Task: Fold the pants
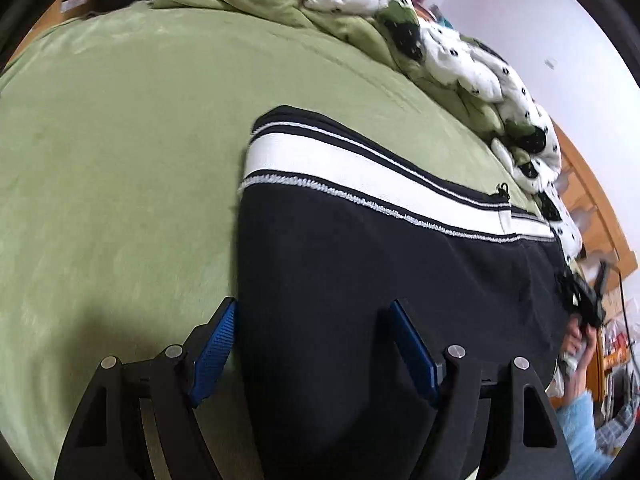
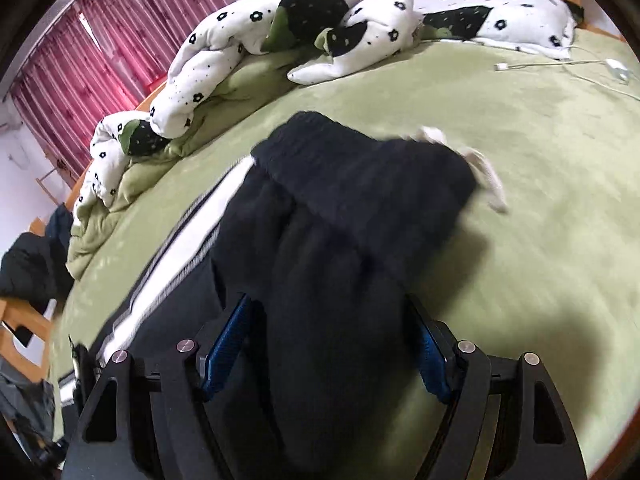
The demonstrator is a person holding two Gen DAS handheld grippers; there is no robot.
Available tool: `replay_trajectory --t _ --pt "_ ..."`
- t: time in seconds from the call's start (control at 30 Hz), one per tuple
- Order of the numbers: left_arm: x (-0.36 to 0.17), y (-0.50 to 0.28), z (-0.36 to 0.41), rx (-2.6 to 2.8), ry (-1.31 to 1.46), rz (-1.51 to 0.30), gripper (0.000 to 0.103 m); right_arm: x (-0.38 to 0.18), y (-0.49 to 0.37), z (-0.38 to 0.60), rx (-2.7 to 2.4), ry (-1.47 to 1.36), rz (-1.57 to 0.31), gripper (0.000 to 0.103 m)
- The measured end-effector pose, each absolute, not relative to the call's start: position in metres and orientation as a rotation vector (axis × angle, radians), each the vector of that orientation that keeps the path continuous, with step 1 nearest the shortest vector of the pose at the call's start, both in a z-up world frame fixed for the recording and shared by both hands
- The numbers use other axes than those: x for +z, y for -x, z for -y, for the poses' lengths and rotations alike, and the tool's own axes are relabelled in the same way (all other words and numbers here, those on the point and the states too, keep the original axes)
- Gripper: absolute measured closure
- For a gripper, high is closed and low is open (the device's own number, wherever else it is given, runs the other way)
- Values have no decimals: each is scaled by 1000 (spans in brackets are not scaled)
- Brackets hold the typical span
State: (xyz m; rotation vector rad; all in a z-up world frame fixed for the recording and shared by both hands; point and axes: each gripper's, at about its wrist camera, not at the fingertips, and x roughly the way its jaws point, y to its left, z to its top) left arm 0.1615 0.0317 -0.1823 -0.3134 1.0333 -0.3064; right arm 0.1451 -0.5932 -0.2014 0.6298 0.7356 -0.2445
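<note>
**A:** Left wrist view first. Where do the pants point(image 1: 360, 264) lie?

**B:** On the green bedspread point(image 1: 120, 160), straight ahead of the left gripper point(image 1: 312, 344). Its jaws stand apart, with dark cloth reaching back between them; nothing looks pinched. The white side stripe point(image 1: 352, 168) runs off to the right, so the long axis goes crosswise toward the right hand point(image 1: 576, 344).

**A:** And the right wrist view?

**B:** The right gripper point(image 2: 332, 344) is spread wide too, with bunched black fabric between its blue pads point(image 2: 228, 340), apparently not clamped. The waistband point(image 2: 360, 168) lies ahead and the drawstring point(image 2: 480, 168) trails right. The stripe runs down-left, so I judge this arm nearer the waist end.
</note>
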Motion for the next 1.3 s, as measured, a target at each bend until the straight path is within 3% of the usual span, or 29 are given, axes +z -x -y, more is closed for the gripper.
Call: replay_trajectory --t 0.07,0.1,0.23,0.3,0.6,0.77,0.9,1.0,1.07,1.13,1.23,1.27,1.3 --pt "-182 -170 -29 -348 322 -1036 30 -202 -157 599 -239 -655 -738 27" --pt "-183 -174 -30 -356 343 -1040 32 -201 -159 602 -233 -665 -730 32" --pt "-178 -181 -43 -351 467 -1040 89 -177 -149 598 -196 -659 -647 65" --pt "-168 -178 -47 -349 501 -989 92 -154 -142 576 -213 -574 -595 71" --pt "-98 -169 -69 -430 531 -833 94 -14 -137 455 -129 -346 -400 76" --pt "-62 -163 -131 -308 455 -774 94 21 -140 403 1 -390 -366 76" --pt "-68 -162 -182 -212 423 -784 93 -5 -158 367 56 -402 -395 76" --pt "-104 -171 -197 -141 365 -855 92 -63 -180 355 39 -413 -506 75" --pt "-129 -174 -201 -48 303 -910 85 -97 -189 358 -37 -383 -561 74" --pt "-145 -172 -206 5 272 -957 68 -145 -202 375 -143 -353 -692 71" --pt "-146 -157 -207 6 271 -933 65 -189 -197 402 -140 -432 -825 59" --pt "-141 -152 -207 5 260 -917 62 -193 -190 408 -117 -463 -839 58" --pt "-134 -149 -202 1 247 -899 52 -192 -183 410 -109 -462 -840 57"
